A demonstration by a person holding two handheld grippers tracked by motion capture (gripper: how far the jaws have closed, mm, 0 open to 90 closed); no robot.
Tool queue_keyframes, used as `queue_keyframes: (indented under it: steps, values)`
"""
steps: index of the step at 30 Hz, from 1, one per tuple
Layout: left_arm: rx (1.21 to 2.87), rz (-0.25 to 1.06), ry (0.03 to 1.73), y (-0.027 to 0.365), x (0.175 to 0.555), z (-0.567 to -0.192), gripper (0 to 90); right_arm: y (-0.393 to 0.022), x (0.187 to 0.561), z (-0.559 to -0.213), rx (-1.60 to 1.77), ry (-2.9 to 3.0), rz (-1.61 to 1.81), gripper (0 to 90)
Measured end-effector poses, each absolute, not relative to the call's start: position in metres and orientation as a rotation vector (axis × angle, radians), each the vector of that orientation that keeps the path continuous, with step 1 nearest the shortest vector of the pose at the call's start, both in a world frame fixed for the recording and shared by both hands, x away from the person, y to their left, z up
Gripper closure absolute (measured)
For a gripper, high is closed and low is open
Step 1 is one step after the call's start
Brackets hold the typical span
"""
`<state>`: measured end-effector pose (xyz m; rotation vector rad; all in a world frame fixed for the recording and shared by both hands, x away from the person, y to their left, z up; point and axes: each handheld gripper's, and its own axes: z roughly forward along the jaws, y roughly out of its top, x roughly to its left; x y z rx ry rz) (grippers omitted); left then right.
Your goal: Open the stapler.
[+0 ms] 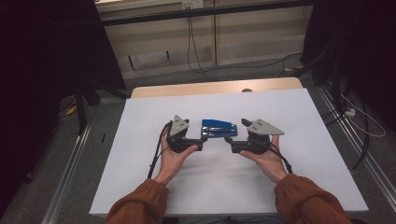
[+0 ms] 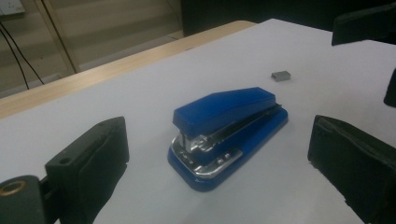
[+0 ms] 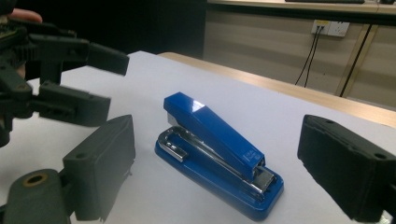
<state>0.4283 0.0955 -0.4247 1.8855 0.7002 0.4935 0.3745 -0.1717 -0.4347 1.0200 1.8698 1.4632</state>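
A blue stapler (image 1: 217, 128) (image 2: 229, 135) (image 3: 217, 158) lies flat on the white table (image 1: 210, 186), its chrome base showing under the blue top. My left gripper (image 1: 201, 141) (image 2: 222, 161) comes at it from the left, jaws open, with the stapler ahead between them and untouched. My right gripper (image 1: 229, 141) (image 3: 224, 163) faces it from the right, also open and clear of the stapler. In the right gripper view the left gripper (image 3: 70, 79) stands open at the upper left.
A small grey block of staples (image 2: 281, 75) rests on the table beyond the stapler. The table's far wooden edge (image 1: 215, 87) borders a floor with cables (image 1: 196, 60). Dark curtains hang on both sides.
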Motion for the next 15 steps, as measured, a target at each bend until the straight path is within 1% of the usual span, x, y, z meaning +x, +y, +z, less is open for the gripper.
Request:
queue_keyframes:
  steps: [5, 8, 11, 15]
  values:
    - [1.879, 0.490, 0.712, 0.094, 0.439, -0.421, 5.8, -0.169, 0.379, -0.438, 1.031, 1.878, 1.454, 11.7]
    - [1.840, 0.509, 0.735, 0.095, 0.447, -0.419, 6.1, -0.168, 0.383, -0.439, 1.043, 1.882, 1.459, 13.1]
    - [1.850, 0.517, 0.751, 0.097, 0.451, -0.423, 5.8, -0.168, 0.384, -0.440, 1.043, 1.888, 1.457, 14.1]
    - [1.868, 0.491, 0.764, 0.101, 0.454, -0.427, 5.0, -0.165, 0.386, -0.443, 1.036, 1.901, 1.452, 16.2]
